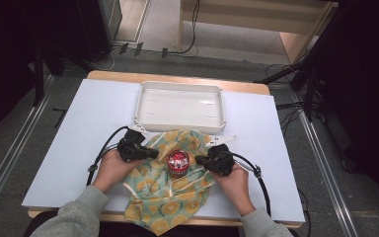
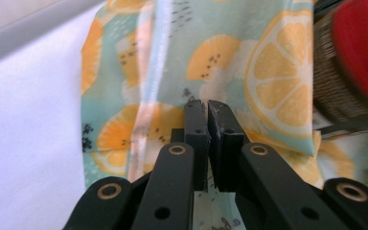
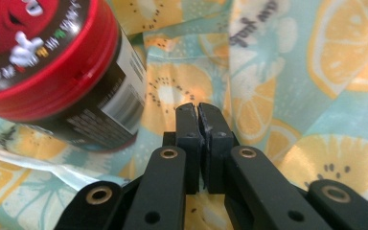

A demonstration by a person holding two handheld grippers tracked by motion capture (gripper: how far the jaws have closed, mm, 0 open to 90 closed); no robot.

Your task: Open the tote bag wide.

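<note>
A red-lidded jar [image 1: 177, 163] is stood on the fruit-print cloth [image 1: 170, 207] on the table [image 1: 79, 148], flanked by the left tool [image 1: 153, 153] and right tool [image 1: 198, 159], both closed on nothing

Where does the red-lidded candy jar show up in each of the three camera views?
High view: the jar stands at lower centre on the fruit-print cloth, between the two grippers.
Left gripper view: at the right edge, upper part, blurred.
Right gripper view: upper left, lid facing the camera.
Shared landmark: the fruit-print cloth beneath it.
</note>
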